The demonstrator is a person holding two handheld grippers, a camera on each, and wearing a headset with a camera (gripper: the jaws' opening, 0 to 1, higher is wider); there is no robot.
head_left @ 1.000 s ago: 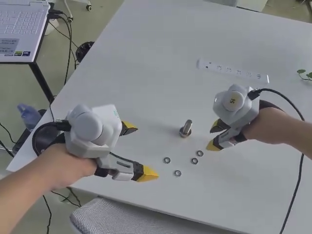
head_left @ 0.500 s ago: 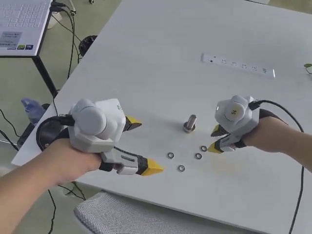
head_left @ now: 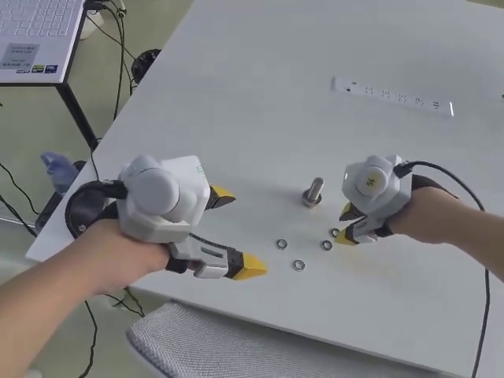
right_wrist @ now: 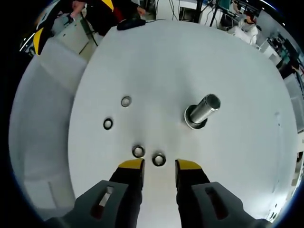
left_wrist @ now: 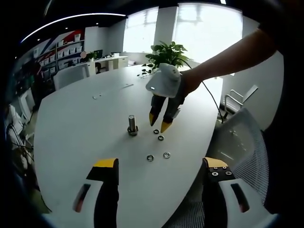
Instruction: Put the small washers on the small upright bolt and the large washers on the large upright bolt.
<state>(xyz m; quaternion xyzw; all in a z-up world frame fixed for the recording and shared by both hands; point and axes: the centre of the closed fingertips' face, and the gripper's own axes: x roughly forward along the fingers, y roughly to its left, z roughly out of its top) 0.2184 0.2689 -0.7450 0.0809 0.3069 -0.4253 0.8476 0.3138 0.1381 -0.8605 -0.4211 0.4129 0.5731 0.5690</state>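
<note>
Washers (head_left: pixel 298 264) lie on the table (head_left: pixel 236 94) on the near side of the upright bolt (head_left: pixel 313 192), none on it yet, so we have all four left to do, our right gripper (head_left: pixel 344 227) half open and empty over one, our left gripper (head_left: pixel 240 232) wide open, empty.

— What colours are on the grippers?
— The left gripper (head_left: pixel 236 231) and the right gripper (head_left: pixel 344 226) each have a white body, black jaws and yellow tips.
— And the rest?
— The table (head_left: pixel 260 94) is plain white. The bolt (head_left: pixel 313 191) and the washers (head_left: pixel 298 264) at its six o'clock are silver-grey. The chair (head_left: pixel 197 346) is grey mesh.
</note>
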